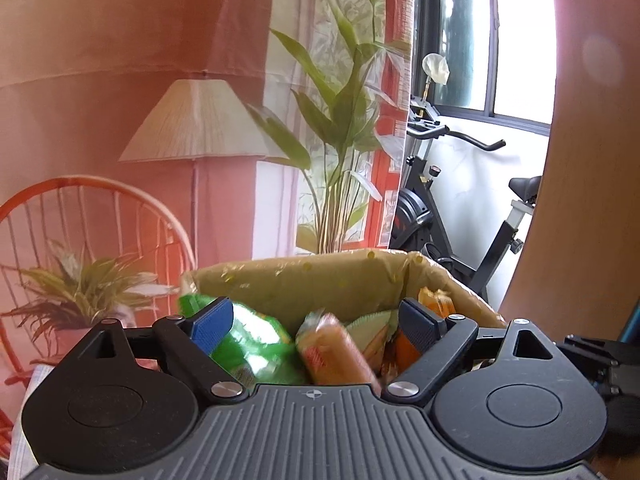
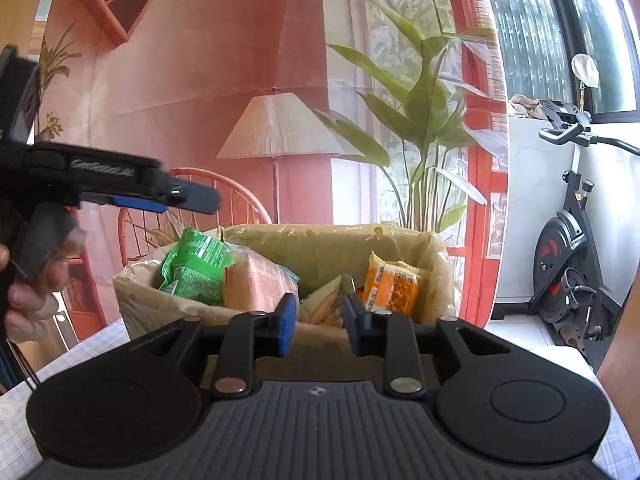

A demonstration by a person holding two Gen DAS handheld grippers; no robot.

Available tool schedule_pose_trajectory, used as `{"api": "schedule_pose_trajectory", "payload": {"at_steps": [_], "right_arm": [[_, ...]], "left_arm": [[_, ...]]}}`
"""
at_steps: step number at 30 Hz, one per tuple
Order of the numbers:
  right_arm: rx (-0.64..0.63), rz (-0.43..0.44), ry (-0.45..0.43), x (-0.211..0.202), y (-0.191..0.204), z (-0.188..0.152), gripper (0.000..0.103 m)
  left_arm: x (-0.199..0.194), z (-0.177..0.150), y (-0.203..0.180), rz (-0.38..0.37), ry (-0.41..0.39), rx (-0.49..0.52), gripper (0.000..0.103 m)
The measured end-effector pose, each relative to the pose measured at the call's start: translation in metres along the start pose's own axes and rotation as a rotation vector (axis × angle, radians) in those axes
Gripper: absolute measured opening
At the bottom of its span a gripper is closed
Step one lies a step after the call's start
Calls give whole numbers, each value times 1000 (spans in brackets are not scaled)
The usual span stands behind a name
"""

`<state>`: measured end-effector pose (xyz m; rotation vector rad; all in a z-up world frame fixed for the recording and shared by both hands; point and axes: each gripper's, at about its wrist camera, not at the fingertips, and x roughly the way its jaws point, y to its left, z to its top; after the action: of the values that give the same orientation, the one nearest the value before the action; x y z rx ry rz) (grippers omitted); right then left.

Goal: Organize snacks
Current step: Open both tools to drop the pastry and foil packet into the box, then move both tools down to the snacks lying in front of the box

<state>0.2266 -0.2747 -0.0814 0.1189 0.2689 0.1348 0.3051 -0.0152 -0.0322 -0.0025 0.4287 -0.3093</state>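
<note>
A cardboard box (image 1: 320,280) lined with yellowish plastic holds the snacks. In the left wrist view my left gripper (image 1: 316,316) hangs open wide over it. A blurred peach packet (image 1: 336,352) lies between the jaws, and neither pad touches it. Green packets (image 1: 248,344) lie at the left and an orange packet (image 1: 438,304) in the right corner. In the right wrist view my right gripper (image 2: 320,316) stands partly open at the near wall of the box (image 2: 320,244). A yellow packet (image 2: 324,306) shows just beyond the jaws, unpressed. The left gripper (image 2: 200,200) hovers at the upper left.
A hand (image 2: 28,300) holds the left gripper's handle. The box stands on a table with a pale checked cloth (image 2: 24,392). Behind it hangs a printed backdrop (image 2: 200,80) of a lamp, chair and plants. An exercise bike (image 2: 568,280) stands right, by the window.
</note>
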Motion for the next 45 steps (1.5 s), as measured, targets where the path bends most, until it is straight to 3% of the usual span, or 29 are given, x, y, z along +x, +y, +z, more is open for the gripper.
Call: {"api": "schedule_pose_trajectory", "payload": {"at_steps": [8,15,23,25,33,45], "right_arm": [[51,-12,-19,-29,-7,-27,38],[96,-41,4,-41,-14,-54,46],[110,-78,76,-30,-24,-92,80],[108,-85,98,-24,-26,-102,83],[42,-110,223,7,-34,-134,87],[-34,-90,250,37,-43,-131,87]], "left_arm": [[-54,-47,34,5,-11,-70,91],[-58,-86,49,-24,38,-88,91],[-26,-139,57,38,151,-140,91],[-18,-150,58,49,176,-157,91],[4,-179,59,93,258,-183,91],[38,-198,50,97,334,-172,90]]}}
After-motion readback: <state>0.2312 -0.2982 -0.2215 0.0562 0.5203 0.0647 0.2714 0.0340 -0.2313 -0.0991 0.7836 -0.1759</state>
